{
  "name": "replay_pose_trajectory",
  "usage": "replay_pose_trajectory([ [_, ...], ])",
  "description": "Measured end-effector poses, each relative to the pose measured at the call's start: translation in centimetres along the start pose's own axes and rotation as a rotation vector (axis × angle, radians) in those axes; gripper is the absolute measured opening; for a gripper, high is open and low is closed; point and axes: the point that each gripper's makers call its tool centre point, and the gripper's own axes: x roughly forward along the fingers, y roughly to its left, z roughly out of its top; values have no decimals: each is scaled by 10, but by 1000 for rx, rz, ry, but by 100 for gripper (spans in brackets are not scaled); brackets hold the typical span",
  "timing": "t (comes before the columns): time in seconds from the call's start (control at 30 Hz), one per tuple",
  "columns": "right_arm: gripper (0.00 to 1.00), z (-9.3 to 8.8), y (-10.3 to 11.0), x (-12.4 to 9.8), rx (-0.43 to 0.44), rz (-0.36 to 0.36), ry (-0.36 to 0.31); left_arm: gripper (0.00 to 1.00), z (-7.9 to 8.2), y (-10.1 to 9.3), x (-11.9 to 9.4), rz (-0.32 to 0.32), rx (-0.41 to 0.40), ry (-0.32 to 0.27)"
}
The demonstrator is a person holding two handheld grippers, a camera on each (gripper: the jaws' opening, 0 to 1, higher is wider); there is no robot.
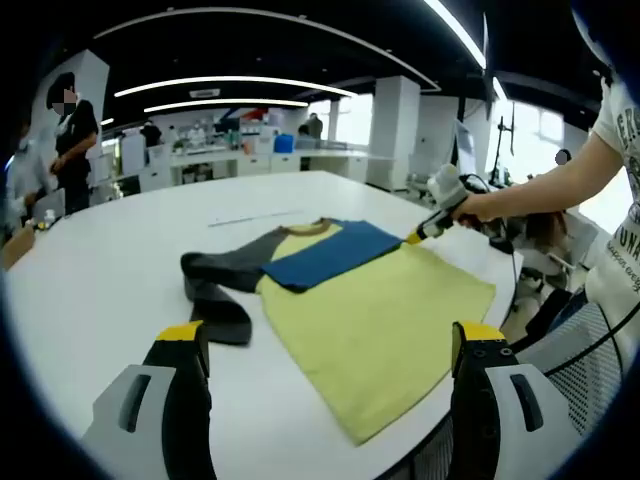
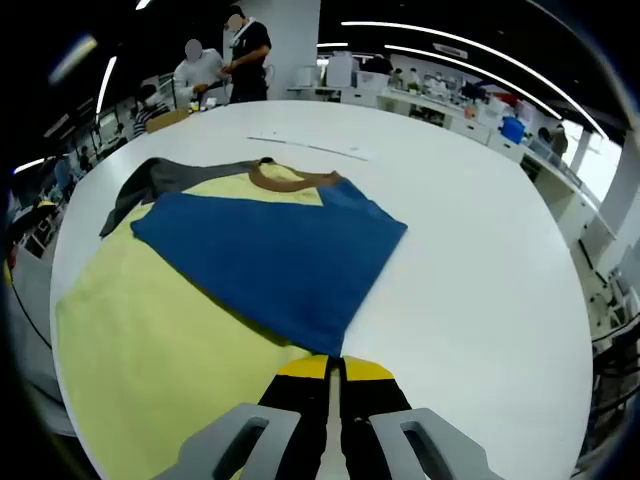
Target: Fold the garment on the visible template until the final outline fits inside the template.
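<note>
The garment [image 1: 375, 310] lies flat on the white table [image 1: 110, 270], a yellow shirt with a brown collar. Its blue sleeve [image 2: 275, 255] is folded across the chest, and the dark grey sleeve [image 1: 215, 285] trails off the other side, bent back on itself. I cannot make out any template outline around it; a thin pale strip [image 2: 310, 147] lies on the table beyond the collar, too faint to read.

My right gripper [image 2: 334, 368] has its yellow-tipped jaws pressed together at the shirt's edge, just where blue meets yellow. Whether cloth is pinched between them I cannot tell, since the tips cover that spot. In the left gripper view I see it held in my hand [image 1: 478, 207], its tip at the far edge of the shirt.

My left gripper [image 1: 330, 345] hangs with its jaws spread wide, near the shirt's hem, holding nothing.

People [image 2: 225, 60] stand at desks past the table, partly cut off.
</note>
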Motion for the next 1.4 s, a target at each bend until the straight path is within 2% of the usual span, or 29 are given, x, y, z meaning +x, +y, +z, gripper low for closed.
replay_pose_trajectory([
  [0.67,0,-6,-16,-3,-11,-7,15,95,-7,12,0,21,-19,19],
  [0.83,0,-6,-15,-5,56,8,12,95,-7,14,1,28,-19,24],
  [0.93,0,-3,-13,-7,90,29,-11,94,-7,16,2,32,-19,25],
  [1.07,11,8,-8,-15,101,68,-70,93,-7,17,3,37,-18,25],
  [1.23,32,23,3,-27,122,135,-142,92,-10,23,4,52,-20,31],
  [1.3,41,25,7,-31,90,148,-160,92,-10,25,5,53,-20,28],
  [1.4,47,29,15,-39,42,172,-192,91,-10,29,6,59,-11,28],
])
